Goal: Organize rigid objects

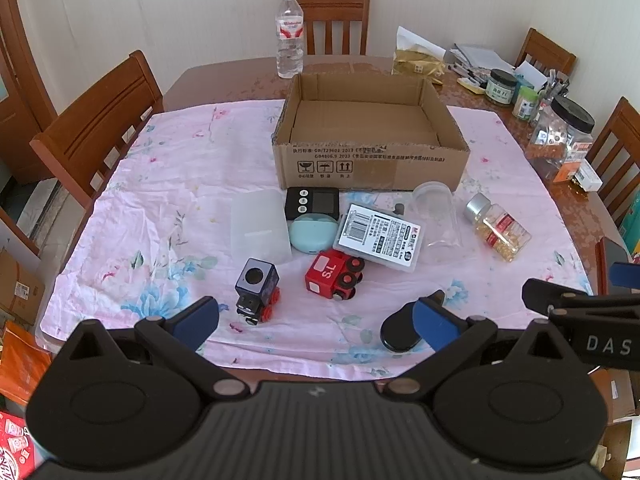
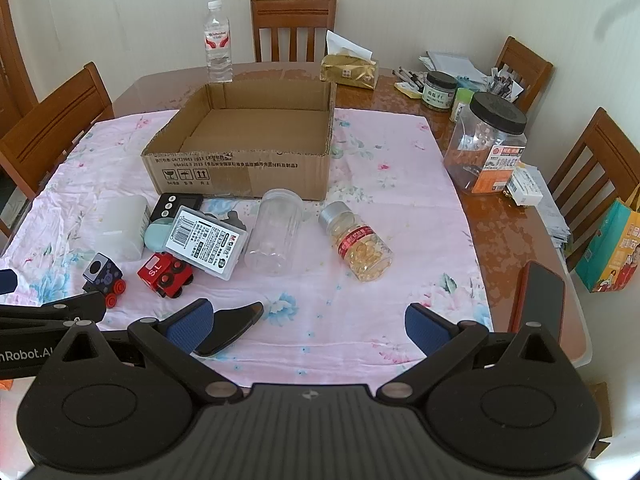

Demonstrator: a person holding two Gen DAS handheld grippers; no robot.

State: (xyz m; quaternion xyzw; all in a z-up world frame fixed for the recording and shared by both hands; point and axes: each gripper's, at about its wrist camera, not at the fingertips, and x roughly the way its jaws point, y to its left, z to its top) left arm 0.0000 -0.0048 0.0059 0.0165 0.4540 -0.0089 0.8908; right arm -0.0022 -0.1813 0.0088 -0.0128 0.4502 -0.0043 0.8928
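Note:
An open, empty cardboard box point(image 1: 370, 160) point(image 2: 240, 172) sits on the pink floral cloth. In front of it lie a black toy engine point(image 1: 256, 290) point(image 2: 103, 278), a red toy car point(image 1: 334, 274) point(image 2: 165, 274), a labelled white case point(image 1: 380, 236) point(image 2: 206, 242), a teal case point(image 1: 312, 232), a black timer point(image 1: 312, 202), a frosted white box point(image 1: 258, 226), a clear jar point(image 1: 438, 218) point(image 2: 278, 232), a capsule bottle point(image 1: 498, 226) point(image 2: 356, 242) and a black oval lid point(image 1: 400, 328) point(image 2: 230, 326). My left gripper point(image 1: 316, 320) is open near the front edge. My right gripper point(image 2: 308, 326) is open and empty.
A water bottle point(image 1: 289, 34) and a tissue pack point(image 1: 416, 62) stand behind the box. Jars and clutter point(image 2: 484, 144) crowd the table's right side. A phone point(image 2: 542, 300) lies at the right edge. Wooden chairs point(image 1: 100, 120) surround the table.

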